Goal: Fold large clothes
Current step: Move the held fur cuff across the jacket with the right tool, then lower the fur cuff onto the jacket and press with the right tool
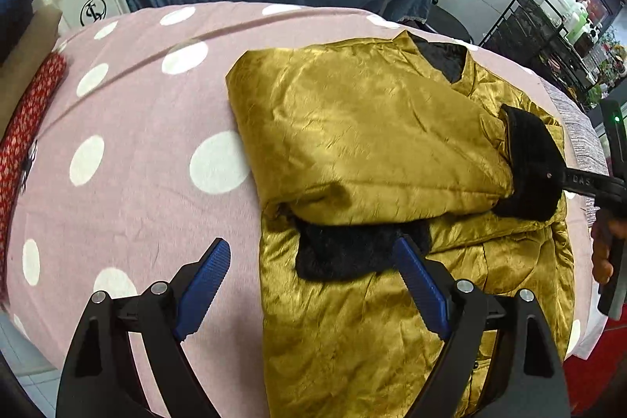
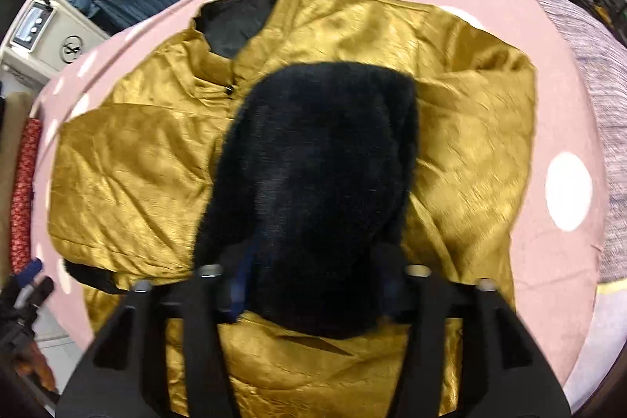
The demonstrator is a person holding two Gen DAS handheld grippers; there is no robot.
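A gold satin jacket (image 1: 376,143) with black fur cuffs lies on a pink polka-dot blanket (image 1: 129,112), one sleeve folded across its front. The left gripper (image 1: 313,285) hovers wide open and empty at the jacket's edge; the right gripper (image 2: 313,285) is clamped on the other sleeve's fur cuff (image 2: 317,183)
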